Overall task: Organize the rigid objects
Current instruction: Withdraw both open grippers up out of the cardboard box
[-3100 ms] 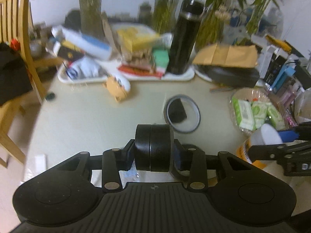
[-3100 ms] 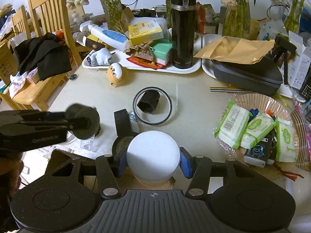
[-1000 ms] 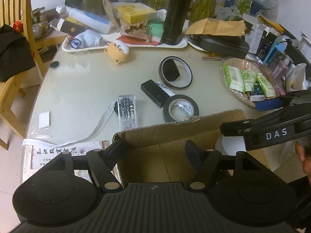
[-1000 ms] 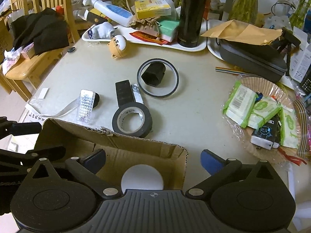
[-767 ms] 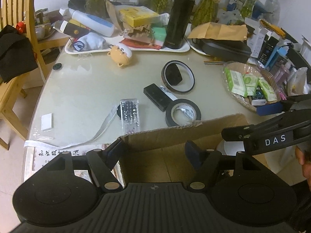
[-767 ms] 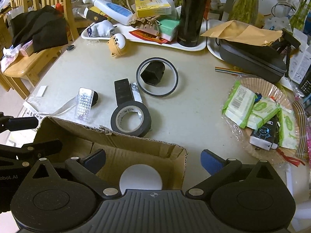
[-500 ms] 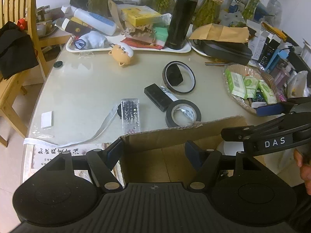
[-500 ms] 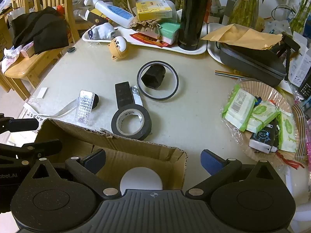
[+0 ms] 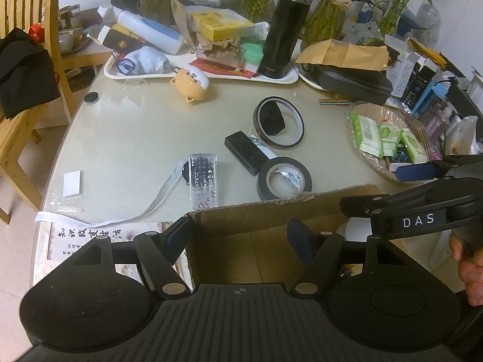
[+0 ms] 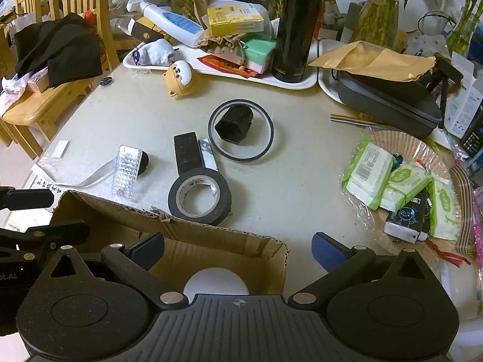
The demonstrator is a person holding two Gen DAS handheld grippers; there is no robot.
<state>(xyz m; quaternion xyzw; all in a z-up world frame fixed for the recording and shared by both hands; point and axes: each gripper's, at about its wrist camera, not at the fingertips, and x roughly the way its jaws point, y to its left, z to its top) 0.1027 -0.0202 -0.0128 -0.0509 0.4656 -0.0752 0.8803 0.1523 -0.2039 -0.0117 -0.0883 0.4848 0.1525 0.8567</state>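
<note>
An open cardboard box [image 9: 271, 211] stands at the table's near edge. My left gripper [image 9: 238, 236] hangs open over its left part with nothing between the fingers. My right gripper [image 10: 238, 249] is open above the same box [image 10: 169, 226], and a white round lid [image 10: 215, 280] lies inside below it. Beyond the box lie a black tape roll [image 10: 199, 200], a black block [image 10: 187, 152], a clear bead case [image 10: 126, 172], and a thin ring around a black hex piece [image 10: 240, 129]. A bear-shaped case [image 10: 178, 78] sits farther back.
A white tray [image 10: 302, 86] with a black flask [image 10: 297, 27], bottles and boxes fills the back. A basket of wipes [image 10: 392, 178] and a grey case [image 10: 389, 105] are at the right. Wooden chairs [image 10: 60, 84] stand at the left. A person's hand [image 9: 468, 265] shows at the right.
Three seconds ago the left gripper was shut on a black round thing and the right on a white-lidded container; both are open over the box now. Nothing moved in the last second.
</note>
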